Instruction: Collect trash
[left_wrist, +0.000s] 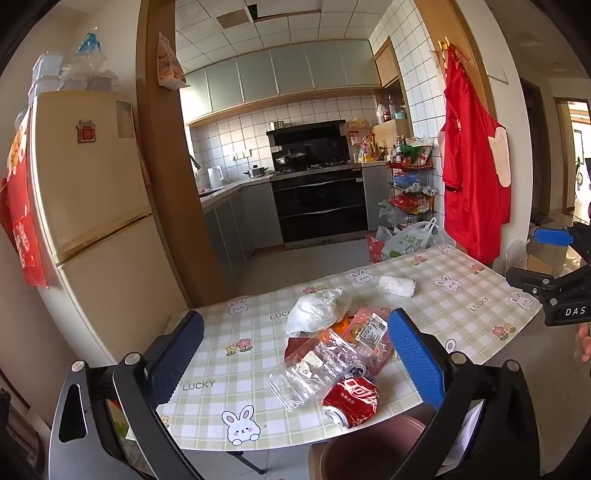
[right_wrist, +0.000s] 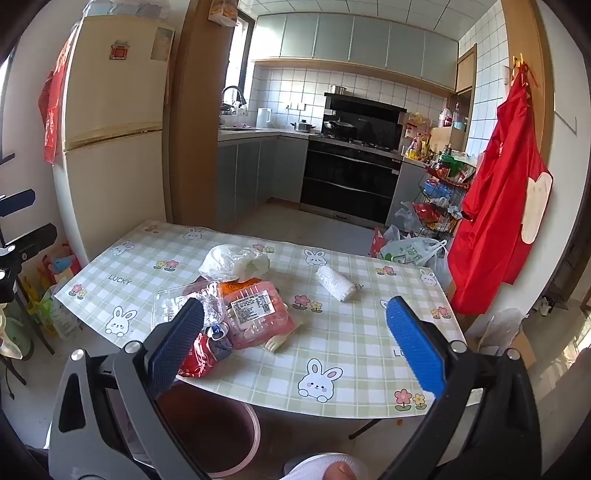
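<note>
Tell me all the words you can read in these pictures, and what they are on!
"LUCKY": printed several times on the checked tablecloth.
"DAS": white letters on the black body of the right claw, at the left camera's edge.
Red crushed can: white Chinese brand lettering, too distorted to read.
White label on the pink tray: too small.
Green print on the white plastic bag: blurred.

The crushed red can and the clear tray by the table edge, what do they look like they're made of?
Crushed red can: likely thin aluminium, glossy printed skin, dented, silver rim showing. Clear tray: probably thin transparent plastic, shiny and crinkled, with a paper label stuck on.
</note>
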